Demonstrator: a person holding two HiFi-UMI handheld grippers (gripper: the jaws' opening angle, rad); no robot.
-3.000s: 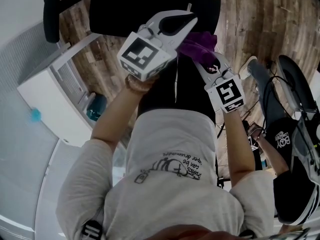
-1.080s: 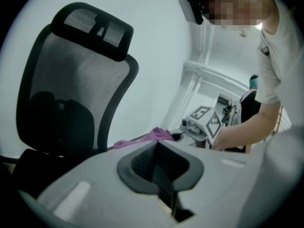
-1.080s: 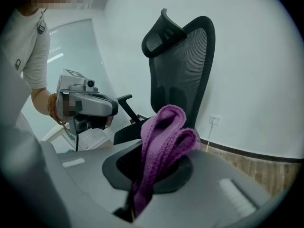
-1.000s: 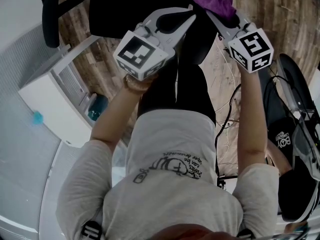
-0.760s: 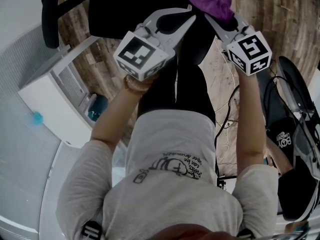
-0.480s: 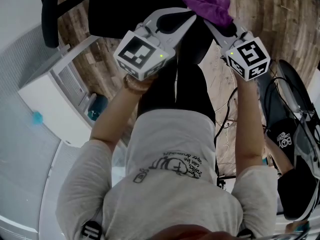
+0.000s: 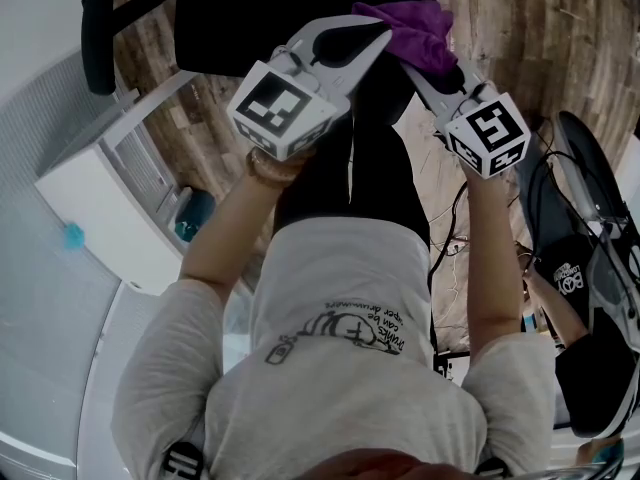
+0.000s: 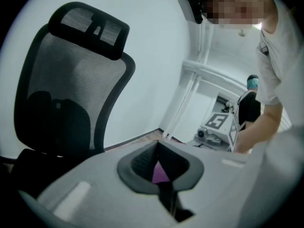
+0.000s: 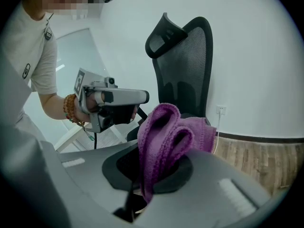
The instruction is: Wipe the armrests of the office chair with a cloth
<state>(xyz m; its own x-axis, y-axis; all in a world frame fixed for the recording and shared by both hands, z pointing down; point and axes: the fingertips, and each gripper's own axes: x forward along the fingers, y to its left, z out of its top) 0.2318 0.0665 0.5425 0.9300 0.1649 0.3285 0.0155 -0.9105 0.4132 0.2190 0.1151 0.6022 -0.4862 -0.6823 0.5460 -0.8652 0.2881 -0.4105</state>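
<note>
While the right gripper's (image 9: 151, 172) jaws clench one folded purple terry cloth (image 9: 164, 132) over a padded black armrest (image 7: 395, 93), the left gripper's (image 8: 158, 148) jaws sit pressed together, empty, just beside. One black mesh office chair (image 8: 71, 80) stands on wood-plank floor (image 7: 520, 38); its second armrest (image 7: 97, 33) lies well apart.

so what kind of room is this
Most likely an office or plain workroom: a black mesh office chair with a headrest, a wood-plank floor, and bare white walls with a socket.
</note>
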